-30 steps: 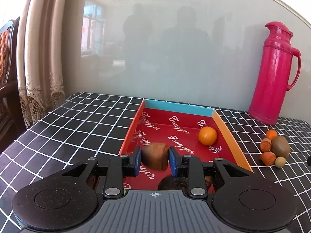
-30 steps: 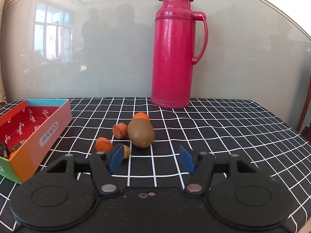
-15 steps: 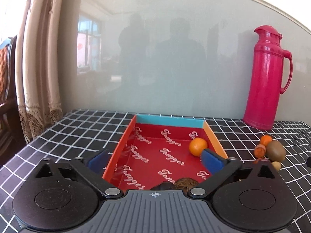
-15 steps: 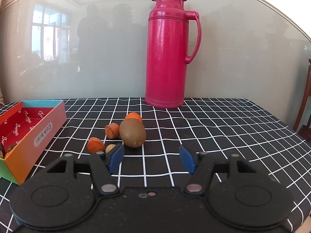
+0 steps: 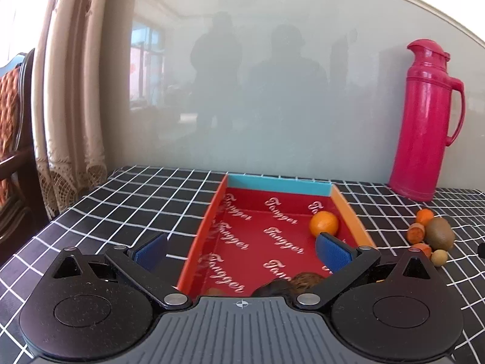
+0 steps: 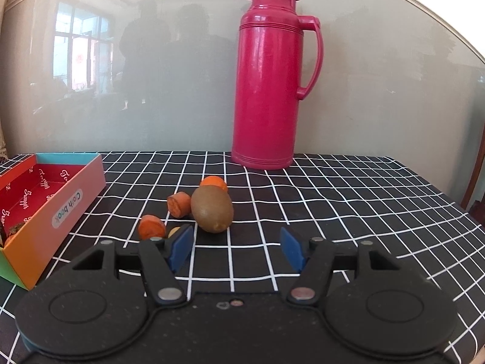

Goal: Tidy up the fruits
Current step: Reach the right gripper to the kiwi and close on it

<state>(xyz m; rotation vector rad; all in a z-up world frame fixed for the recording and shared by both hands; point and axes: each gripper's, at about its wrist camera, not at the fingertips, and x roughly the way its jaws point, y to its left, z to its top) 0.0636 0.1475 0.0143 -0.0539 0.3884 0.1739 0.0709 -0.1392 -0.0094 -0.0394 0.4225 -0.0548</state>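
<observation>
Having let go of a brown fruit a second earlier, the left tongs [image 5: 241, 253] stood wide with nothing between the blue pads, drawn back above the near end of the box [image 5: 279, 183]. That fruit, gripped between the pads a second before, lay low in the left view at the bottom centre, one of the dark brown fruits [image 5: 291, 283] half hidden behind the tongs' body; which of them it was could not be told. By my reading one more piece was sorted and the left hand was free for the next.

Inside the red box an orange [image 5: 323, 224] sat against the right wall, toward the far end; the middle of the floor was bare.

Outside it, at the right edge of the left view, the unsorted heap waited on the bench [image 6: 333, 200]: a kiwi [image 6: 212, 209], three orange pieces [image 6: 178, 204] around it, and a small pale round fruit [image 5: 439, 257] in front. In the right view the right tongs [image 6: 236, 247] hung half wide and empty just short of the kiwi, the heap at centre left. A pink flask [image 6: 266, 75] stood upright behind, well apart from the box.
</observation>
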